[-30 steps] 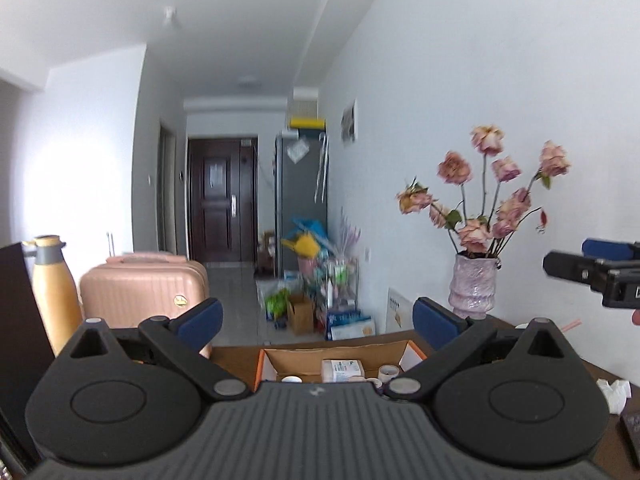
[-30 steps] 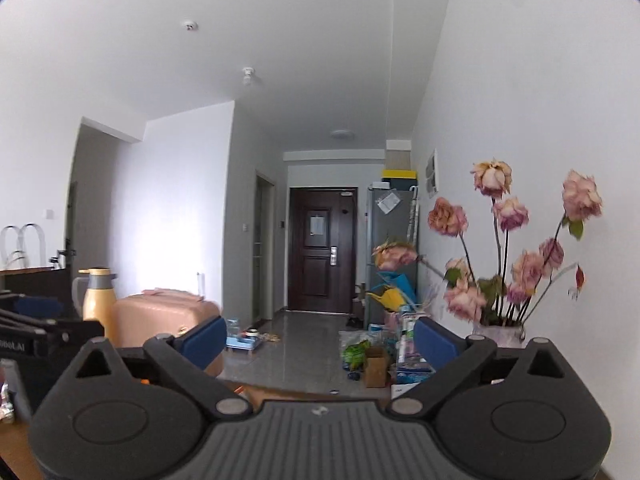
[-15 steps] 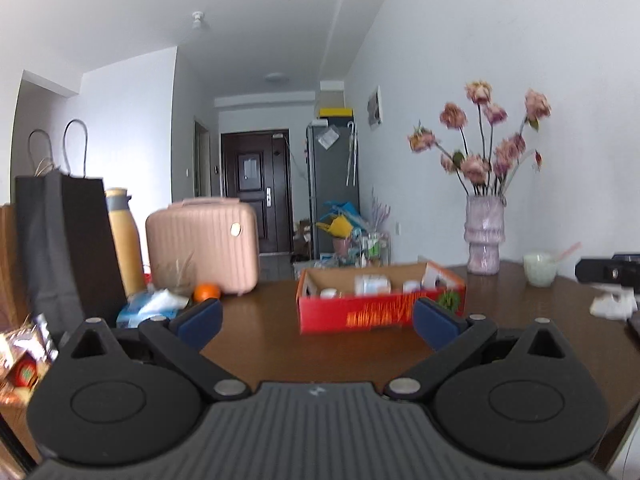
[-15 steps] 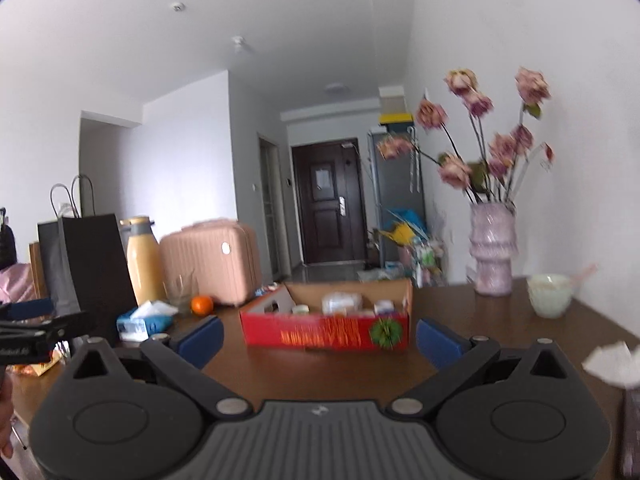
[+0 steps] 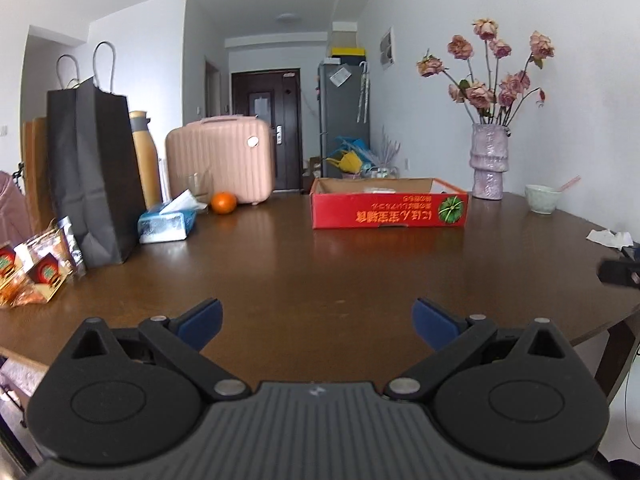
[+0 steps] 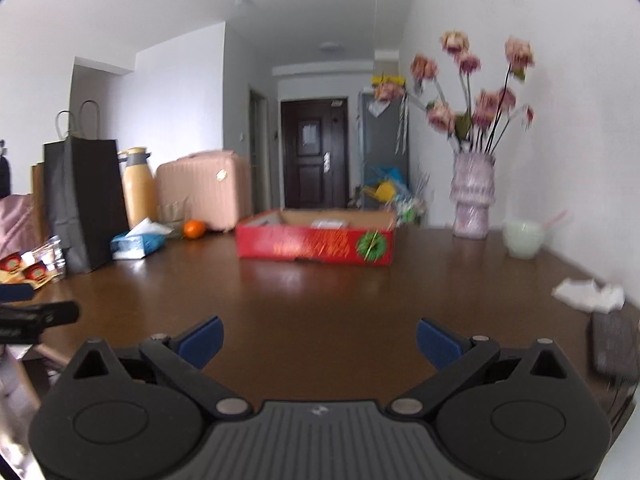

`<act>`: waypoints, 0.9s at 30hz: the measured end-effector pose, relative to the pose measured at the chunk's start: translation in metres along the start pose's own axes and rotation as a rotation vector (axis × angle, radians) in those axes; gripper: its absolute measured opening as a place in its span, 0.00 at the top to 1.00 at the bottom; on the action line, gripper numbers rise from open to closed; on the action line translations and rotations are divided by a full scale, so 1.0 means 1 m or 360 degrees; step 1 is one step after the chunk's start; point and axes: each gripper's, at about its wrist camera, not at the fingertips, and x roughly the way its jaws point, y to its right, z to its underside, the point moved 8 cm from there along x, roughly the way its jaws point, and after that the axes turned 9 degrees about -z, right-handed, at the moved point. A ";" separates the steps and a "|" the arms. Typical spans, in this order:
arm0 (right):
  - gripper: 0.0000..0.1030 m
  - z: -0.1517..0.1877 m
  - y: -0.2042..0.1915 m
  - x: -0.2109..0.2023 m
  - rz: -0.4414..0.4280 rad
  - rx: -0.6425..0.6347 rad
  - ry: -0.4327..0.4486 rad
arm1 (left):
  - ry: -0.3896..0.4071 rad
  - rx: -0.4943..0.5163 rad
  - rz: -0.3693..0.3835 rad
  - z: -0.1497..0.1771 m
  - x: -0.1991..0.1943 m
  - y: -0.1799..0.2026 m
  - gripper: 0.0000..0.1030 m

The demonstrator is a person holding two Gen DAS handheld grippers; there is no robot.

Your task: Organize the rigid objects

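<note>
A red cardboard box [image 5: 388, 210] [image 6: 316, 244] with small items inside sits on the far middle of the brown table [image 5: 320, 272]. My left gripper [image 5: 316, 320] is open and holds nothing, low over the near table edge, well short of the box. My right gripper [image 6: 318, 338] is also open and holds nothing, to the right of the left one. An orange [image 5: 223, 203] [image 6: 194, 229] lies left of the box. A pale green bowl [image 5: 541, 199] [image 6: 522, 239] with a pink straw stands at the right.
A black paper bag [image 5: 92, 168], yellow flask [image 5: 141, 156], pink case [image 5: 222, 158], tissue box [image 5: 166, 224] and snack packets [image 5: 36, 268] line the left side. A vase of flowers [image 5: 489, 160] stands back right. Crumpled tissue [image 6: 588, 294] and a dark object [image 6: 612, 344] lie at the right edge.
Both grippers have dropped and pulled back from high above the table, so the views now show the whole tabletop with the red box farther away.
</note>
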 end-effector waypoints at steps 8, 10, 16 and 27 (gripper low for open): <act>0.00 0.005 -0.010 -0.015 0.0022 0.0041 0.0021 | 0.0041 -0.0044 -0.0027 -0.008 -0.015 -0.014 0.00; 0.00 0.002 -0.014 -0.016 0.0010 0.0015 0.0037 | 0.0044 -0.0029 -0.0014 -0.008 -0.017 -0.012 0.00; 0.00 0.003 -0.015 -0.012 -0.0014 0.0025 0.0005 | 0.0028 0.0011 0.0009 -0.006 -0.016 -0.004 0.00; 0.00 0.004 -0.011 -0.011 -0.0005 0.0061 0.0000 | 0.0039 0.0019 0.0008 -0.006 -0.017 -0.004 0.00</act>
